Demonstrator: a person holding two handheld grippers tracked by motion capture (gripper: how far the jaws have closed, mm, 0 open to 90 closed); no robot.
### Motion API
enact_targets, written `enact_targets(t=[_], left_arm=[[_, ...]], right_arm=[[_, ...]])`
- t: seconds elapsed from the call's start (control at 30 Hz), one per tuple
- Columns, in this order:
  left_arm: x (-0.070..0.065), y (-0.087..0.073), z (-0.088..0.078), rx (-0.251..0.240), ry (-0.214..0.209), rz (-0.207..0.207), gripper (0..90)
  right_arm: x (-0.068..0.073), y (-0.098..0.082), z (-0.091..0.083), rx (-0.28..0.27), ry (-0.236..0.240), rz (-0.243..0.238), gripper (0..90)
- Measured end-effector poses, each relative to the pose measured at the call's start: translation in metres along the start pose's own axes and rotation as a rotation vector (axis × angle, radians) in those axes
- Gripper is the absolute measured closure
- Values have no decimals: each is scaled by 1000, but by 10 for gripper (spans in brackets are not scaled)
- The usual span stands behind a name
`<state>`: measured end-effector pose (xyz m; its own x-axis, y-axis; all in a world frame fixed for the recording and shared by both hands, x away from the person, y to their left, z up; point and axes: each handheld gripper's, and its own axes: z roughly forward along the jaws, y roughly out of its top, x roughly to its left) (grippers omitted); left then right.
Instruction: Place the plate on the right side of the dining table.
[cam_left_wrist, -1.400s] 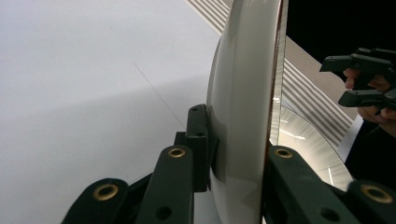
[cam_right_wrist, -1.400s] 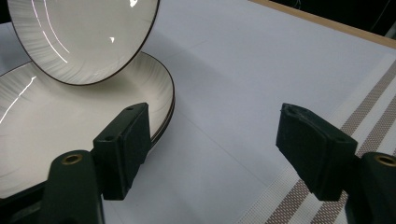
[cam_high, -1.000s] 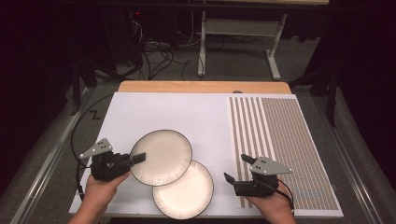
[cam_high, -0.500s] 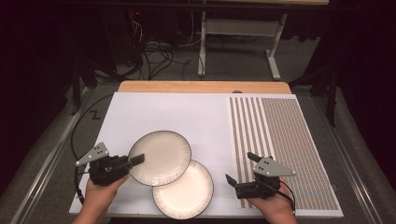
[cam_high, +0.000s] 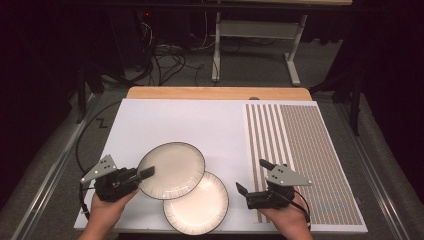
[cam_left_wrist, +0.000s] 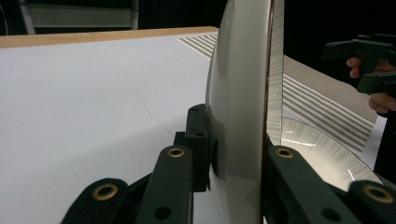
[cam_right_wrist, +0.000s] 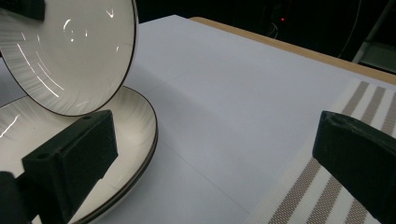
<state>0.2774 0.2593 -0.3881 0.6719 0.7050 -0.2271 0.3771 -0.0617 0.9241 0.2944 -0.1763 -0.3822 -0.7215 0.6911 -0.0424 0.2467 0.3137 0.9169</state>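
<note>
White sheet (cam_high: 175, 125): covers most of the table, with a wooden edge (cam_high: 215, 93) showing along its far side.
Striped mat (cam_high: 305, 160): brown and white lines, lying on the right part of the sheet; the right gripper sits at its near left corner.
Lifted plate (cam_high: 171, 170): cream with a thin dark rim, held off the table at its left rim and tilted; it overlaps the far left rim of the lower plate. In the left gripper view it stands almost edge-on (cam_left_wrist: 243, 107) between the jaws.
Lower plate (cam_high: 197, 204): same cream kind, lying flat on the sheet near the front edge, between the two grippers. In the right gripper view (cam_right_wrist: 135, 126) it looks like two plates stacked.
Left gripper (cam_high: 145, 173): pinching the lifted plate's rim, one jaw on each face, held by the left hand (cam_high: 107, 210).
Right gripper (cam_high: 252, 177): jaws spread wide with nothing between them, having just been opening; it is just to the right of the lower plate, apart from it, held by the right hand (cam_high: 287, 220).
</note>
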Motion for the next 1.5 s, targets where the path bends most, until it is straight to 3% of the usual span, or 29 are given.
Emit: enact_targets(t=[0.33, 0.77, 0.97, 1.27, 1.5], left_arm=[[-2, 0, -1, -3, 3, 20, 786], [-2, 0, -2, -4, 2, 35, 786], [-3, 0, -1, -2, -1, 42, 786], [-3, 0, -2, -3, -1, 50, 786], [-3, -1, -2, -7, -6, 56, 786]], right_arm=[[10, 13, 30, 31, 64, -7, 24], [30, 31, 66, 42, 110, -31, 103], [35, 34, 80, 43, 152, 3, 212], [44, 35, 98, 65, 215, 38, 532], [46, 34, 105, 86, 234, 64, 675]])
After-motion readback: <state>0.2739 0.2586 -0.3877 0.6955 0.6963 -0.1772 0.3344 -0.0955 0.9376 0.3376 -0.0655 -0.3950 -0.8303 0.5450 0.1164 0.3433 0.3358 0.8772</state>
